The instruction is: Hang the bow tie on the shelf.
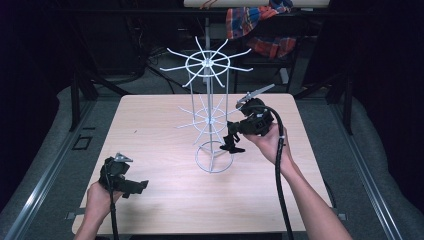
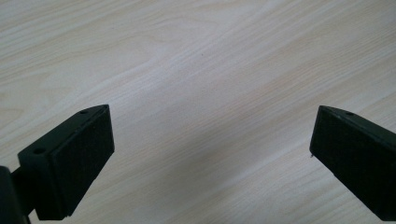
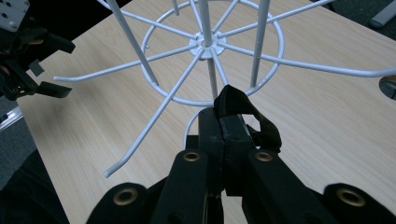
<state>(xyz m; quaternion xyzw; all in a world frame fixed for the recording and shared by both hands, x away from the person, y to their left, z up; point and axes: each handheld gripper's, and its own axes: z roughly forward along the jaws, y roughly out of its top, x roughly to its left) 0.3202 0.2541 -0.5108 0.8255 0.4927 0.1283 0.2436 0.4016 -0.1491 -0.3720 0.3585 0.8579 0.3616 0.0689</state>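
Beside the white wire rack [image 1: 210,100], right gripper [image 1: 233,141] tilted down, jaws clamping black strap [image 3: 245,112].

One wooden surface [image 1: 150,150] carries one white wire rack [image 1: 210,107]. The rack has one ring base, one upright pole and two tiers of radiating prongs, an upper and a lower; the prongs of each tier overlap too much to count with certainty. Two grippers are present, the left gripper [image 1: 136,186] and the right gripper [image 1: 231,142], one in each of the person's two hands. One black strap [image 3: 243,114] sits pinched between the closed fingers [image 3: 210,135] of the right gripper. One heap of checked cloth [image 1: 260,25] lies beyond the surface.
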